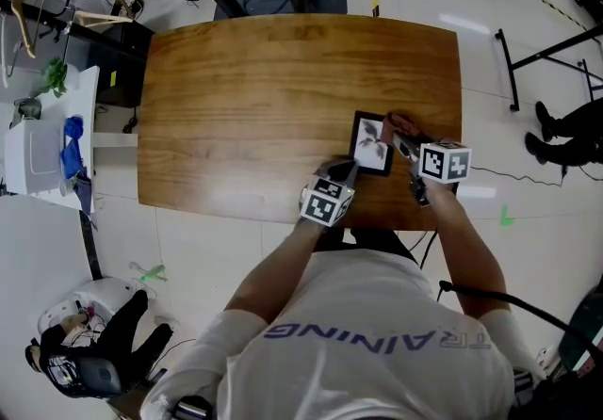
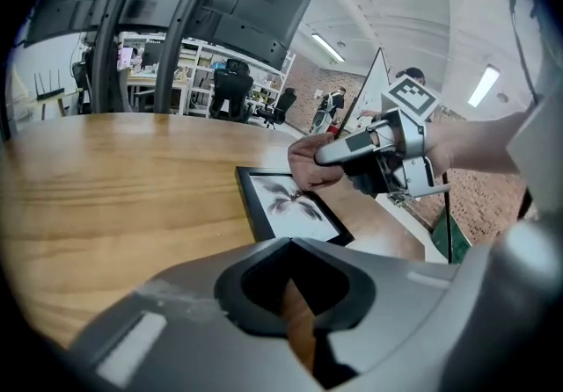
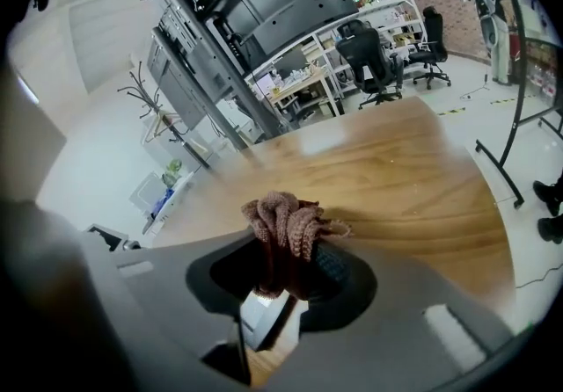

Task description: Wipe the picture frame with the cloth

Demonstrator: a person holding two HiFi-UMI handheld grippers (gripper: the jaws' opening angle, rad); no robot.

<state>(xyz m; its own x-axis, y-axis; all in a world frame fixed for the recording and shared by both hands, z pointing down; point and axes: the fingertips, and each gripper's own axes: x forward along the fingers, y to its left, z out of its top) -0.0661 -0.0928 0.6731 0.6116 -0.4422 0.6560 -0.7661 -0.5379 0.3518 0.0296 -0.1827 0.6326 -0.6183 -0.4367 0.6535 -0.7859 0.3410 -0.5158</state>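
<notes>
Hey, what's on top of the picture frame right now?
The bunched cloth, clamped in the right gripper, rests on the far edge of the picture frame. The part beneath it is covered.

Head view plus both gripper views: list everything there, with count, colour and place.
table: one, brown wood, centre of the head view.
picture frame: one, black with a white picture, flat on the table near its front right.
cloth: one, reddish-brown, bunched at the frame's far right corner.
side cart: one, white, on the floor left of the table.
stand legs: one set, black, on the floor right of the table.
left gripper: one, grey, at the frame's near left corner; grip unclear.
right gripper: one, grey, jaws shut on the cloth.
</notes>
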